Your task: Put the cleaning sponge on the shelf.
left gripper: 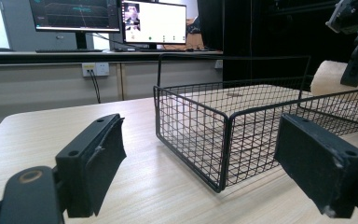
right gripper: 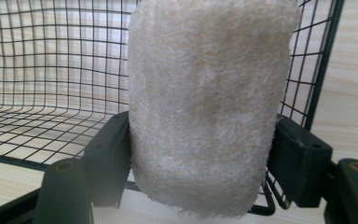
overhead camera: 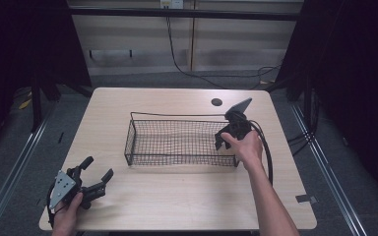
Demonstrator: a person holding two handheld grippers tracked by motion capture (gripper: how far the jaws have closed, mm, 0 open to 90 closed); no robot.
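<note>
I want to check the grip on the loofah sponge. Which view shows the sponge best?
The right gripper view: the loofah sponge stands large and upright between the right gripper fingers, above the wire basket. The left gripper view shows a pale corner of it far off. In the high view the hand hides it.

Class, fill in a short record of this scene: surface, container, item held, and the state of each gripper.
Surface: pale wooden table
Container: black wire mesh basket, on the table
Item held: cream fibrous loofah sponge, over the basket's right end
Right gripper: shut on the sponge
Left gripper: open, holding nothing, at the table's near left corner
</note>
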